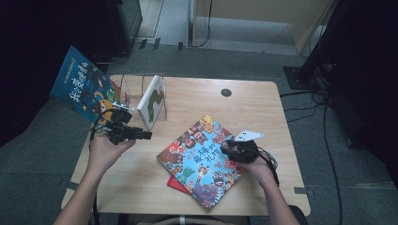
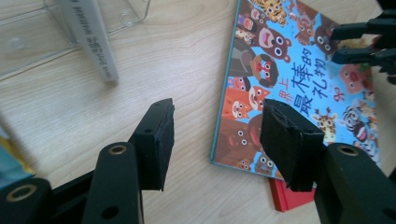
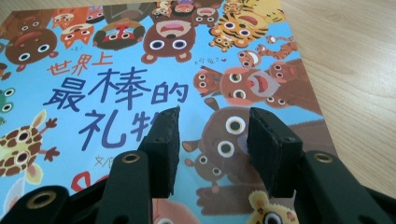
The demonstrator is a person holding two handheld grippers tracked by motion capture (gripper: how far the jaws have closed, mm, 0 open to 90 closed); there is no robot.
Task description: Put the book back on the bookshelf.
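Table [image 1: 141, 187]: pale wood, bearing all items listed below

Animal picture book [image 1: 202, 159]: large, bright blue cover crowded with cartoon animals, lying flat and askew near the table's middle, toward the person's right. Not yet lifted. It rests on top of a red book [image 1: 176, 183], of which a corner shows at the near edge

Blue book [image 1: 82, 84]: propped tilted at the table's far left corner, overhanging the edge

White book [image 1: 152, 101]: standing on edge in the clear stand [image 1: 141, 93], leaning slightly. Judged as one book already shelved; the flat pair on the table remain to be stood up, so the sorting looks partly done at best

Left hand [image 1: 101, 152]: forearm entering from bottom left, palm around the gripper body, held over bare wood between the stand and the animal picture book

Right hand [image 1: 256, 164]: forearm entering from bottom right, wrist bent inward over the book's right edge

Left gripper [image 2: 217, 140]: pointed across the table toward the animal picture book's left edge; jaws fairly wide apart, nothing between the pads, touching nothing

Right gripper [image 3: 212, 149]: aimed low along the book's cover; jaws parted to a middling gap, empty. Whether the tips touch the cover cannot be told

Judged next: a grip on the top book's edge to raise it
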